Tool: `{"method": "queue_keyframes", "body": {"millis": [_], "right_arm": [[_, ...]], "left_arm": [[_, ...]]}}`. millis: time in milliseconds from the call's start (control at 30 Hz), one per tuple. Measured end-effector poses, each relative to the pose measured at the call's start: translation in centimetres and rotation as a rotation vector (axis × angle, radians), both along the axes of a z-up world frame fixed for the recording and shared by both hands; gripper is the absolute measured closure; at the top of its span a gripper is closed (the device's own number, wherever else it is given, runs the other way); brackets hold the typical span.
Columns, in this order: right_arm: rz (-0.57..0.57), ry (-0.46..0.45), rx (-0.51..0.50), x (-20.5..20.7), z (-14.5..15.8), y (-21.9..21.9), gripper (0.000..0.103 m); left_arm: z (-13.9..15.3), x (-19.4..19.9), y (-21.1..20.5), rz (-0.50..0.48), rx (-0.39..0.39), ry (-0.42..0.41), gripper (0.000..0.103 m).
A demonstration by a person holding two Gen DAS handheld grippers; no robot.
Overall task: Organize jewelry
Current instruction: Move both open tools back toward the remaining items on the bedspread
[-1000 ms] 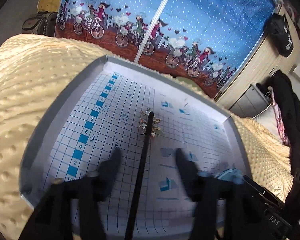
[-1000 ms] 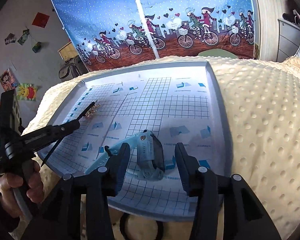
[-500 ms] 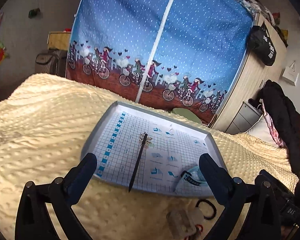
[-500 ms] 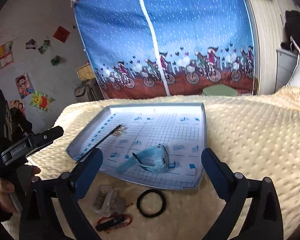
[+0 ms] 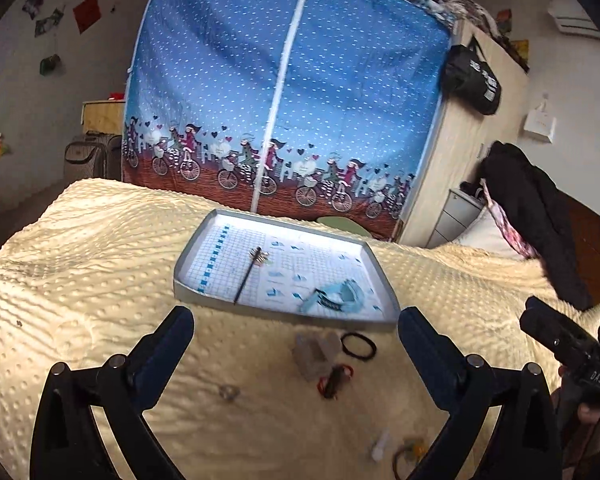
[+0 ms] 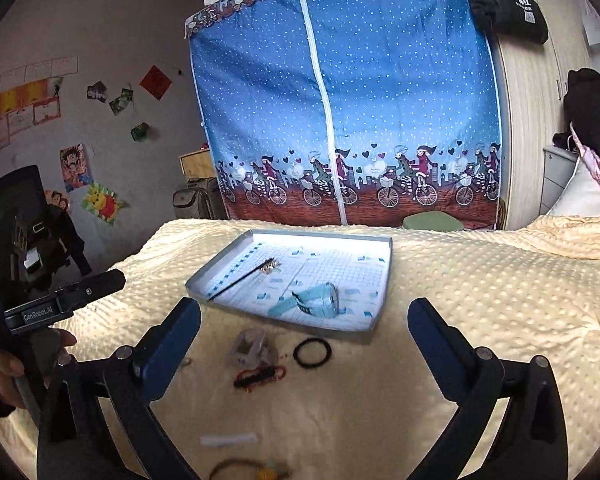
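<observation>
Both the left gripper (image 5: 296, 332) and the right gripper (image 6: 304, 320) are wide open and hold nothing. The grey tray (image 6: 384, 280) already carries 2 pieces: a black hair stick (image 6: 242, 278) and a light blue watch (image 6: 316, 300). On the yellow blanket (image 6: 480, 300) a black hair tie (image 6: 312, 353), a red-black piece (image 6: 260, 376) and more wait, so about half is left, I judge.

Right tool (image 6: 304, 320) is spread wide with nothing in it, hovering over the cream dotted blanket (image 6: 480, 300). Grey tray (image 6: 382, 280) sits at 12 o'clock from it, with a light blue watch (image 6: 314, 300) near its front and a black hair stick (image 6: 242, 276) with a gold ornament over at 11. Just in front of the tray: a black hair tie (image 6: 312, 353), a clear little box (image 6: 252, 346) and a red-and-black cord thing (image 6: 260, 376). Left tool (image 6: 60, 300) is at 9 o'clock, held in a hand (image 6: 4, 364).
</observation>
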State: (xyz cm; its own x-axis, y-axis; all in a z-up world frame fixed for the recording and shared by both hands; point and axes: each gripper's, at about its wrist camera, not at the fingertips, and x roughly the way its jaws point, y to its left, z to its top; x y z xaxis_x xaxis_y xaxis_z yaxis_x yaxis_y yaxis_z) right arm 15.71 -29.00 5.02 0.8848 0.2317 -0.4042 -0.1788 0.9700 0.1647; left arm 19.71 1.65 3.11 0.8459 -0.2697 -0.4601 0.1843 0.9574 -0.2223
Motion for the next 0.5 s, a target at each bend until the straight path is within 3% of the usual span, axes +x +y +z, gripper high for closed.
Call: {"method": "queue_keyframes", "body": {"millis": [300,500], "right_arm": [[-0.009,0.132,-0.041,-5.8,-2.8,-2.5,0.001],[0.015,0.263,-0.078,-6.0,-6.3,-3.2,0.001]], "left_arm": [[-3.4,-4.5,-2.7,-0.131,0.079,0.066,0.0],[-6.0,-4.7,-4.4,-0.218,0.15,0.15,0.0]]}}
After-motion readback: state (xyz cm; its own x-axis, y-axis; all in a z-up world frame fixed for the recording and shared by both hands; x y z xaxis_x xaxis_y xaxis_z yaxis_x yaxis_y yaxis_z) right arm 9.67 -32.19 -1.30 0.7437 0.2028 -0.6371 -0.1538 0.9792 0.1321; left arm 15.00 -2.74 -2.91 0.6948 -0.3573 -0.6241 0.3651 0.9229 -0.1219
